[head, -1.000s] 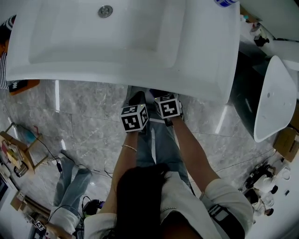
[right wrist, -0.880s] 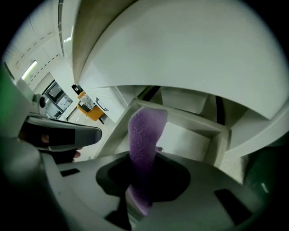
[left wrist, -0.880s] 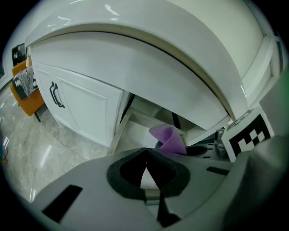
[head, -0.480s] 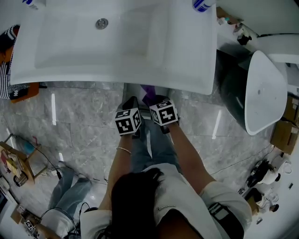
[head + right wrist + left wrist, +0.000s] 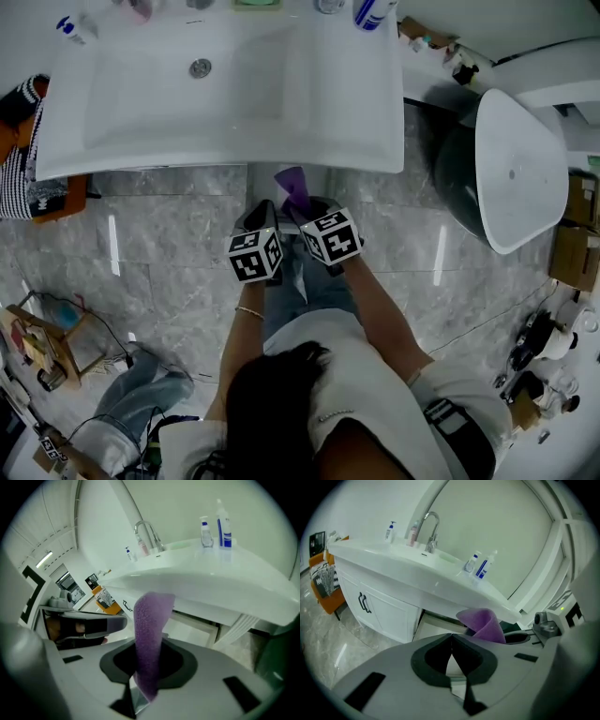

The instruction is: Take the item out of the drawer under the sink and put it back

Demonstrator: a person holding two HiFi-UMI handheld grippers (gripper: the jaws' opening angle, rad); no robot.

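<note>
**Ana:** Right gripper [image 5: 149, 645] first: what has it got?

**Ben:** It is clamped on a purple cloth [image 5: 152, 613]. A strip of the cloth stands up out of the jaws and bends over at its top, in front of the white sink [image 5: 211, 578].

**Ana:** And from above?

**Ben:** In the head view the cloth pokes out past the gripper's tip, just near of the sink's front edge and above the grey stone floor [image 5: 169, 234]. It is out of the drawer [image 5: 433, 626] and held in the air.

**Ana:** Where is that drawer?

**Ben:** Under the sink. The left gripper view shows it pulled out and pale inside, to the right of two white cabinet doors [image 5: 370, 606] with dark handles.

**Ana:** And the left gripper [image 5: 451, 636]?

**Ben:** Clenched, with the tips touching and nothing between them. Only the pale drawer shows through the gap lower down. It sits just left of the right gripper, with the two marker cubes side by side. The cloth appears at the right of its view, close by.

**Ana:** Anything on the counter?

**Ben:** A curved faucet [image 5: 431, 527] stands at the far side of the basin. Small bottles [image 5: 480, 566] with blue print stand to its right.
</note>
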